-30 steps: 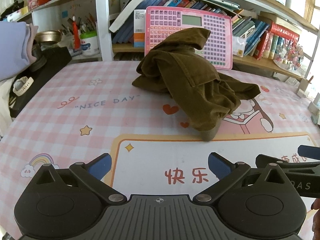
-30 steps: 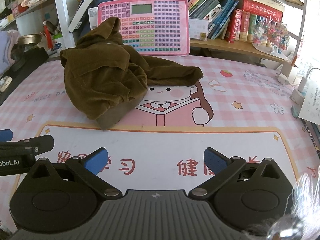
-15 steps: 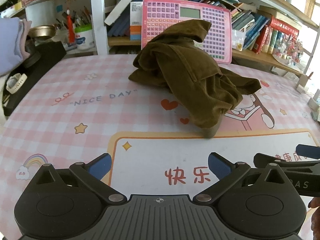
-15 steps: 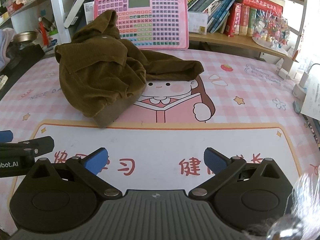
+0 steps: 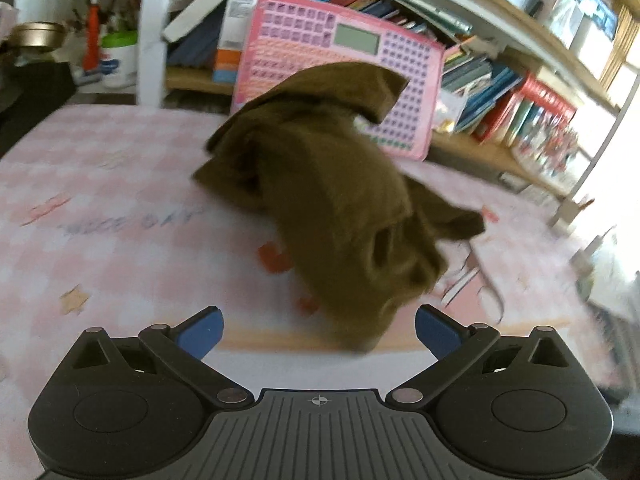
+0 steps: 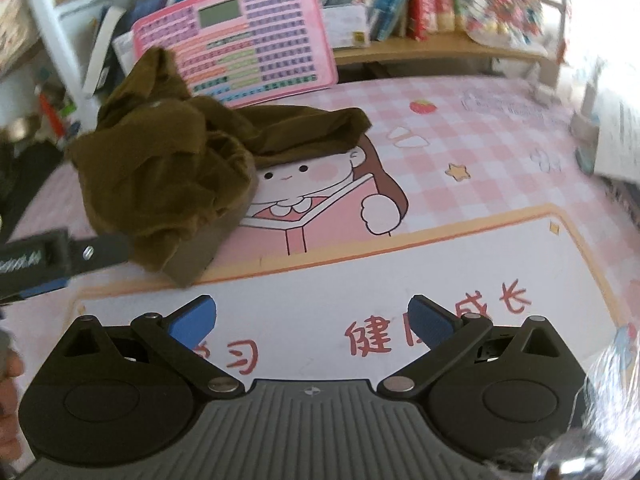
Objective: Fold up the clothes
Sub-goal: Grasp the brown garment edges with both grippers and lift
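A crumpled olive-brown garment [image 5: 332,208] lies heaped on the pink cartoon table mat [image 5: 120,240]; its near hem reaches down toward my left gripper [image 5: 318,330], which is open and empty just short of it. In the right wrist view the same garment [image 6: 172,168] sits at the left, a sleeve stretching right. My right gripper [image 6: 312,320] is open over the white part of the mat [image 6: 460,152], with nothing between its fingers. The left gripper's body [image 6: 48,258] shows at the left edge beside the garment's hem.
A pink toy keyboard board [image 5: 340,64] leans against the bookshelf [image 5: 520,104] behind the garment. A cup of pens [image 5: 116,56] and dark objects stand at the far left. Papers and small items [image 6: 616,132] crowd the right table edge.
Both grippers have moved forward toward the garment, which now looks larger and closer. The left view is motion-blurred and the right view has tilted. Both stay open.
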### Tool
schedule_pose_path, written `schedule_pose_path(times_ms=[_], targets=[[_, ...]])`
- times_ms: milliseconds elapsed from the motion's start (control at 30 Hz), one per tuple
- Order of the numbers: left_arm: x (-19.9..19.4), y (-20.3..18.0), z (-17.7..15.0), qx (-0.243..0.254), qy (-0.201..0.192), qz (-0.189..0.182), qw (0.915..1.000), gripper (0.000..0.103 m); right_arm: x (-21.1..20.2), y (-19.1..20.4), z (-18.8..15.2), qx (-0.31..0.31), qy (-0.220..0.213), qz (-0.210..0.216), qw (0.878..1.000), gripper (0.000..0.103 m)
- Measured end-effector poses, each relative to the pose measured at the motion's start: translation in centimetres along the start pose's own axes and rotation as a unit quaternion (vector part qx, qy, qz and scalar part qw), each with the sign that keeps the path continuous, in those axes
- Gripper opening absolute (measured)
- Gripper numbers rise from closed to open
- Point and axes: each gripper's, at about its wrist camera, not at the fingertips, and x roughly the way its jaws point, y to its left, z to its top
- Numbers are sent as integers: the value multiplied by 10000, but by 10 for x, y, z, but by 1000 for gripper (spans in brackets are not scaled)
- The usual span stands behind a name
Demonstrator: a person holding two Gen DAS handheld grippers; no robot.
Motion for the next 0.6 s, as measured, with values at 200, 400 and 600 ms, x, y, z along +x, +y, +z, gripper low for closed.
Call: schedule_pose_path(times_ms=[200,400,600], targets=[[31,6,24,-415,24,-417,9983,83,-7,-13,6,663,30,349,9972,103],[46,12,28,-667,469,-694,9942,17,-12,-31,7,1526,92,889,9842,103],[4,-1,34,-586,57,-1265,9902,4,-6,-49,4,2627,397,1795,9472,103]])
